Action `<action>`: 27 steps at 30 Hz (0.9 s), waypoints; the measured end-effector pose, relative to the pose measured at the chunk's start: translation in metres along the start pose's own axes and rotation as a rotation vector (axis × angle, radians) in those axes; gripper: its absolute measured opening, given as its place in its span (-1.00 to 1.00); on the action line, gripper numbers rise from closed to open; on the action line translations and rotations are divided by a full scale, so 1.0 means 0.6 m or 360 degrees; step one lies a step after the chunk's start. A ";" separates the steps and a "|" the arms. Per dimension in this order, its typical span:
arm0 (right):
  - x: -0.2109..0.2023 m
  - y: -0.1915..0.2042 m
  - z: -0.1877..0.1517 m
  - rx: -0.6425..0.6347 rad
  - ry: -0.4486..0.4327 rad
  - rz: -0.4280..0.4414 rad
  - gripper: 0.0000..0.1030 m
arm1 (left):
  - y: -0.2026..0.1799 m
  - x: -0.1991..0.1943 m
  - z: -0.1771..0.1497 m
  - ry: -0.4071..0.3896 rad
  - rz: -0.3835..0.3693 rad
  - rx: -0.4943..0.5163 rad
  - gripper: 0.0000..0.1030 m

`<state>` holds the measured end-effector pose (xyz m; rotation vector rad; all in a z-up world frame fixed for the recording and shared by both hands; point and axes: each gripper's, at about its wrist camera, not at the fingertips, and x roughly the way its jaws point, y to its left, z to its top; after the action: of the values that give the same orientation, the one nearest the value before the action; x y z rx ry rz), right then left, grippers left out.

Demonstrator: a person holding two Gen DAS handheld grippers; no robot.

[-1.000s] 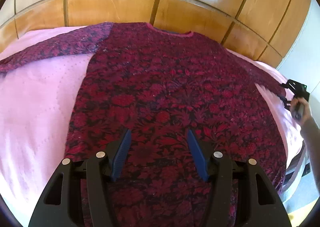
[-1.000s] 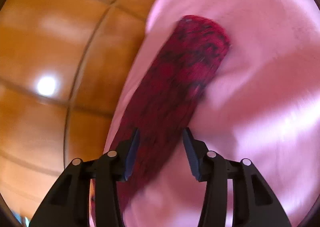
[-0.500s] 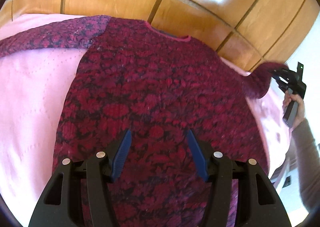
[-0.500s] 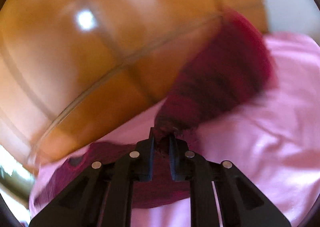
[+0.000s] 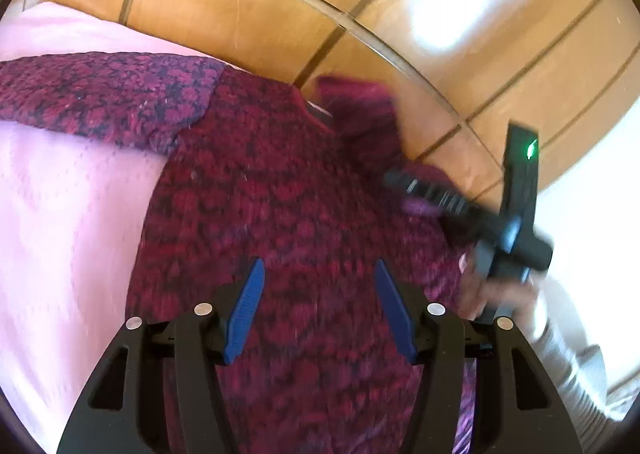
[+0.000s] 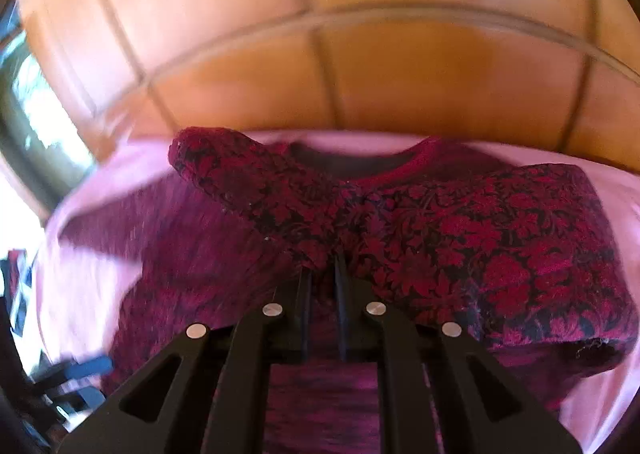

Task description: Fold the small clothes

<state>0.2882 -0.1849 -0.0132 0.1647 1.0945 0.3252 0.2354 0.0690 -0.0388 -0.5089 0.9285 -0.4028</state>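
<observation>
1. Red-and-black patterned sweater (image 5: pixel 280 189) lies flat on a pink bedcover (image 5: pixel 68 213), collar toward the far wooden headboard (image 5: pixel 240 13).
2. Right gripper (image 6: pixel 322 274): jaws pinched tight on the sleeve (image 6: pixel 460 238), which drapes over the chest.
3. Left gripper (image 5: pixel 316 310): jaws apart, nothing between them, poised above the lower body of the sweater.
4. Judgement: lay the sleeve straight across, cuff inside the far side seam; release only once flat.
5. Left sleeve (image 5: pixel 100 93) still spread out; it should go next.

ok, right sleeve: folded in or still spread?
Partly folded. The right tongs, shut on the sleeve, hold it over the sweater's chest, cuff near the collar; not laid flat.
</observation>
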 end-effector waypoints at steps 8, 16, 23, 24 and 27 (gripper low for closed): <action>-0.040 0.014 -0.036 0.0075 -0.0052 0.0190 0.21 | 0.031 0.049 0.077 0.0001 -0.0066 -0.0205 0.10; -0.180 -0.081 -0.103 0.0331 -0.0203 0.0242 0.34 | 0.032 0.125 0.118 0.0074 -0.0054 -0.0310 0.29; -0.247 -0.208 -0.123 0.0618 -0.0332 -0.0005 0.03 | 0.022 0.153 0.143 0.0077 0.0084 -0.0249 -0.79; -0.248 -0.220 -0.119 0.0650 -0.0350 -0.0005 0.02 | 0.022 0.139 0.150 0.0037 0.0089 -0.0241 -0.80; -0.228 -0.238 -0.093 0.0693 -0.0379 -0.0001 -0.09 | 0.022 0.105 0.169 -0.0051 0.0136 -0.0191 -0.82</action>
<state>0.2066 -0.3669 0.0357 0.5761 0.9162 0.0589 0.3552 0.0703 -0.0369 -0.5811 0.9437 -0.2622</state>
